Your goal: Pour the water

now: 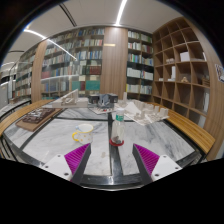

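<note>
Bright, even ceiling-strip lighting [122, 12], soft shadows, strong fisheye curvature toward the edges.

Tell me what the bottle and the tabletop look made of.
Bottle: looks like clear plastic, see-through body with a green cap; could be glass, too small to settle. Table: pale, glossy marble-look surface with grey veining; stone or laminate, cannot tell. Gripper is open, and the bottle stands just ahead of its fingers.

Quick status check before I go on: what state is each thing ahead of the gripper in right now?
Gripper: open, holding nothing.
Clear plastic bottle: upright on the table beyond the fingers, untouched; cap and water level cannot be told.
White marble-patterned table: bears the bottle, a tray and loose items.
Wooden bookshelves: partly filled.
</note>
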Demonstrator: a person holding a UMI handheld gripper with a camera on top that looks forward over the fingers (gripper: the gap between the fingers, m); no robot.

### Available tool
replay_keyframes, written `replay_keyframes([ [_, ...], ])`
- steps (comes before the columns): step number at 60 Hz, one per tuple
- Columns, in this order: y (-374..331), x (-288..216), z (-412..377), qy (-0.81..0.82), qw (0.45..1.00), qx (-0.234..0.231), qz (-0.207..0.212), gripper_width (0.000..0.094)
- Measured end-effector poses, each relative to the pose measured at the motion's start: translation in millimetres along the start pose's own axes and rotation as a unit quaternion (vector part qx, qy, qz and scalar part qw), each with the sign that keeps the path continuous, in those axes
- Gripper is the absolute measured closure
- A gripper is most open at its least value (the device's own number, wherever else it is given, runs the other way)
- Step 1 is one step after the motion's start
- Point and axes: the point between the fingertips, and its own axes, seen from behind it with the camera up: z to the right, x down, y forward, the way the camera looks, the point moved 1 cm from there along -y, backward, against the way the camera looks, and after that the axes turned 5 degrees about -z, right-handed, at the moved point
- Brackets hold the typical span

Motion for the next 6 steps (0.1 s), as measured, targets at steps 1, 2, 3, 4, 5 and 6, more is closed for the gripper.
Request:
replay_keyframes([
  [1,0.0,-2.0,1.4,-0.001,1.000,0.000,0.003,0.0079],
  [2,-1.0,-3.2,1.6,-0.003,1.000,0.001,0.005,0.0078],
  [3,-1.8,-4.2,2.1,-0.004,1.000,0.002,0.007,0.0078],
  [4,-2.4,-4.9,2.6,-0.004,1.000,0.003,0.009,0.0079],
  [5,-3.2,-5.6,3.0,-0.003,1.000,0.004,0.010,0.0078],
  [6,-3.9,-6.5,3.6,-0.002,1.000,0.006,0.012,0.0079],
])
